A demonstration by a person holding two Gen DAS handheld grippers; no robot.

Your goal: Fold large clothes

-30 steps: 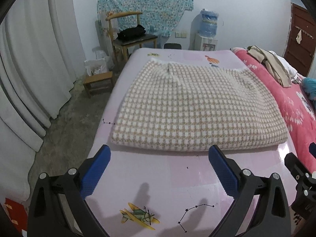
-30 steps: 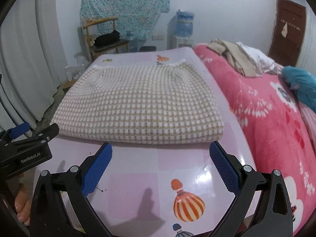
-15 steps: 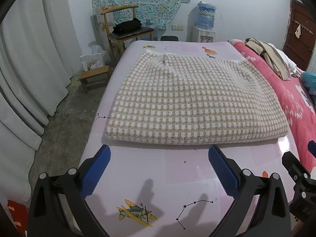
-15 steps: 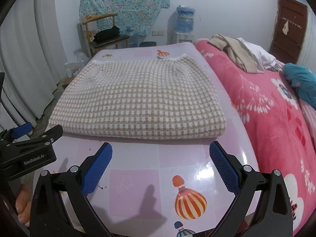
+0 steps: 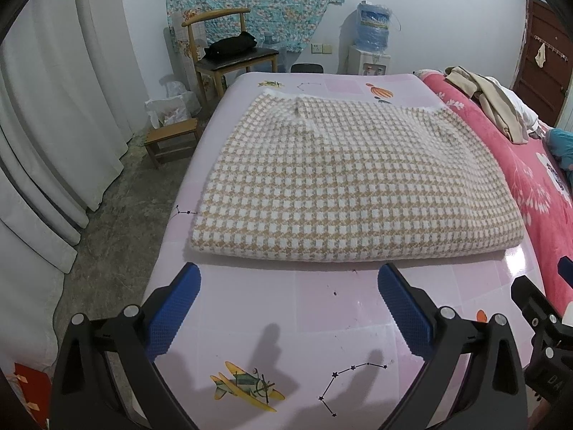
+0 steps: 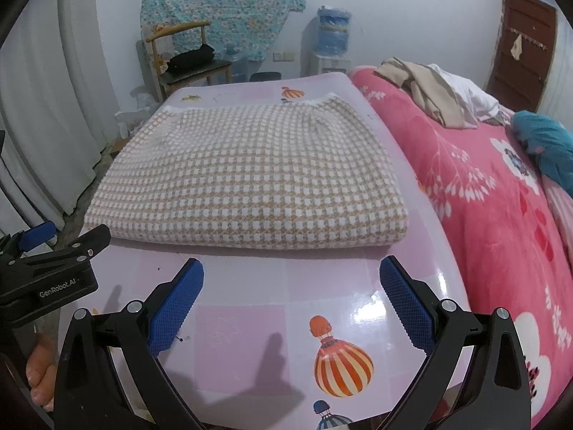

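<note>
A beige and white checked knit garment (image 5: pixel 343 186) lies folded flat on a glossy pink table (image 5: pixel 322 308); it also shows in the right wrist view (image 6: pixel 250 179). My left gripper (image 5: pixel 289 279) is open and empty, just in front of the garment's near folded edge. My right gripper (image 6: pixel 292 276) is open and empty, in front of the same edge, further right. The left gripper's body (image 6: pixel 46 279) shows at the left of the right wrist view.
A pink floral bed (image 6: pixel 501 215) with a beige clothes pile (image 6: pixel 422 86) adjoins the table on the right. A wooden chair (image 5: pixel 229 57), a small stool (image 5: pixel 172 139), a water dispenser (image 5: pixel 372 46) and white curtains (image 5: pixel 53 107) stand beyond and left.
Both grippers have drawn slightly nearer to the garment's front edge and tilted a little. The jaws stay open. The garment has not moved.
</note>
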